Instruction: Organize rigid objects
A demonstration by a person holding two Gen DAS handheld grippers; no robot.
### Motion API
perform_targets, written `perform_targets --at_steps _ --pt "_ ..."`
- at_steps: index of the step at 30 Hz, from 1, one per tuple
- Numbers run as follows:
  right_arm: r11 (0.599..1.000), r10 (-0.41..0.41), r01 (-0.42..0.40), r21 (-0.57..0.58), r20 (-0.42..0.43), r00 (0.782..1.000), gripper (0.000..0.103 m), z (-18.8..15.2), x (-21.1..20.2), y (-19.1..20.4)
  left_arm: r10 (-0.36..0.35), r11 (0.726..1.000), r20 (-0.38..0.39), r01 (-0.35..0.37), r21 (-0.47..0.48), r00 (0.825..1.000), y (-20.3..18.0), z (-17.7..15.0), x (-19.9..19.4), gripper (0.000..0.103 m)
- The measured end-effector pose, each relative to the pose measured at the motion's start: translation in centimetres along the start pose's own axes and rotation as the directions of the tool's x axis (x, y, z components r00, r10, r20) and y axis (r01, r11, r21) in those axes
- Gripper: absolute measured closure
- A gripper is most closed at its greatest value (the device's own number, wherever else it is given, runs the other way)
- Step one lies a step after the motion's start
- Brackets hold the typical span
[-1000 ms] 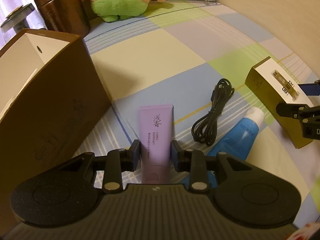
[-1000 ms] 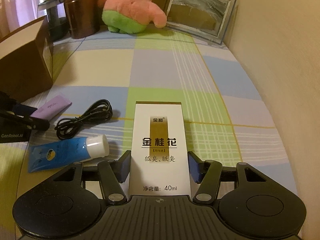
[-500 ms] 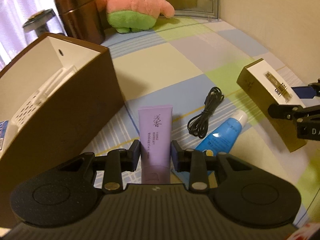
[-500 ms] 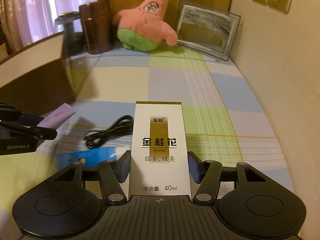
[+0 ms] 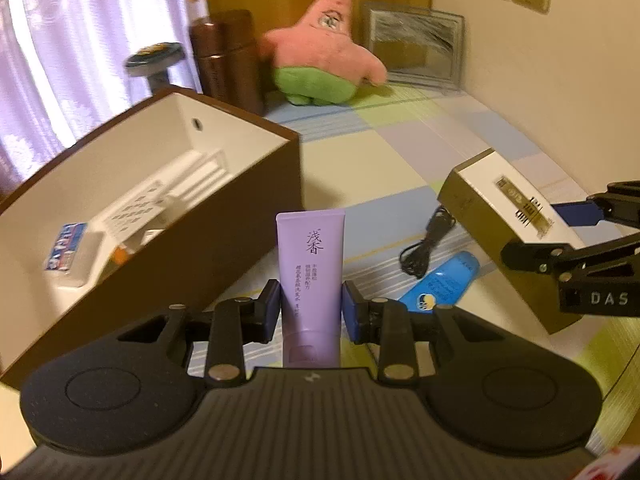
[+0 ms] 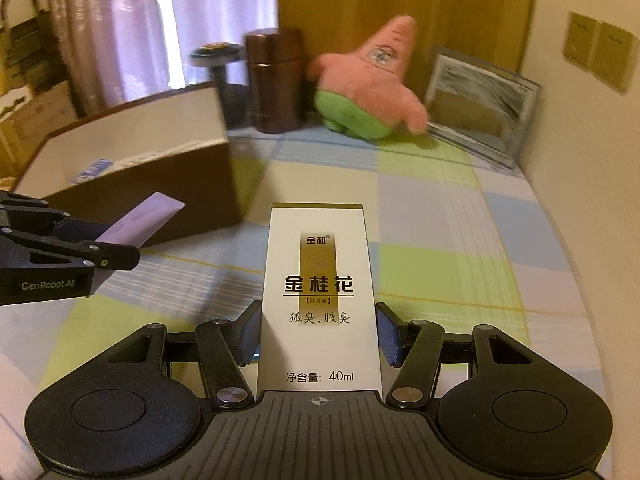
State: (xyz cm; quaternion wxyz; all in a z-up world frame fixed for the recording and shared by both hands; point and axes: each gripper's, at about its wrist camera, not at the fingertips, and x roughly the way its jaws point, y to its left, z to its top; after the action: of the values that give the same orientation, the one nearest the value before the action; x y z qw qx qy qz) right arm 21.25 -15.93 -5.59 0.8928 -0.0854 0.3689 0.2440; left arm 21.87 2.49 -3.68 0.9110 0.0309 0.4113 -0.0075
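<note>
Low centre, left wrist view: left gripper [image 5: 311, 307] clamped on purple tube [image 5: 310, 272], pads on both flanks near the cap end, crimped end pointing up-frame.
Low centre, right wrist view: right gripper [image 6: 318, 333] clamped on white-gold carton [image 6: 320, 280], pads on its long sides, printed face up twd camera.
Cross-check: purple tube also seen mid-left in right view [image 6: 140, 220], off the cloth; carton seen at right of left view [image 5: 508, 236], also lifted.
Why held so: prob. side grips on the narrow width keep each item stiff & in line w/ the fingers, handy for sliding them in end-first.
Brown box [image 5: 168, 216]: left half of left view, open top, white inside, already holds a white tray-like pack and a small blue-red pack; looks like the drop spot, hence both hands angled twd it.
Still on cloth: blue tube [image 5: 440, 284] and black cable [image 5: 426, 248], centre-right of left view, just beside each other; touching or not, can't tell.
Checked cloth [image 6: 440, 240]: covers the table.
Back of table: pink star plush [image 6: 372, 88], brown flask [image 6: 274, 84], framed picture [image 6: 480, 108], prob. decor, not part of the job.
Stage (guess): mid-carry, two items up, two left.
Risk: the two loads cld bump at the box mouth; one at a time safer.
</note>
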Motion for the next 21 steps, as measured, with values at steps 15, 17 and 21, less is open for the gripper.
perform_targets --at_steps 15,17,21 --pt "0.966 0.229 -0.225 -0.128 0.019 0.973 0.048 4.4 0.9 9.2 0.151 0.983 0.049 -0.145 -0.115 0.987 6.6 -1.4 -5.5 0.075" --pt "0.959 0.249 -0.244 -0.145 0.019 0.968 0.048 5.2 1.3 10.4 0.171 0.978 0.053 -0.163 -0.129 0.984 7.6 -1.3 -5.9 0.075" --pt "0.945 0.285 -0.276 -0.173 0.024 0.958 0.048 7.1 2.4 12.8 0.211 0.968 0.061 -0.200 -0.151 0.976 9.8 -1.1 -6.6 0.075"
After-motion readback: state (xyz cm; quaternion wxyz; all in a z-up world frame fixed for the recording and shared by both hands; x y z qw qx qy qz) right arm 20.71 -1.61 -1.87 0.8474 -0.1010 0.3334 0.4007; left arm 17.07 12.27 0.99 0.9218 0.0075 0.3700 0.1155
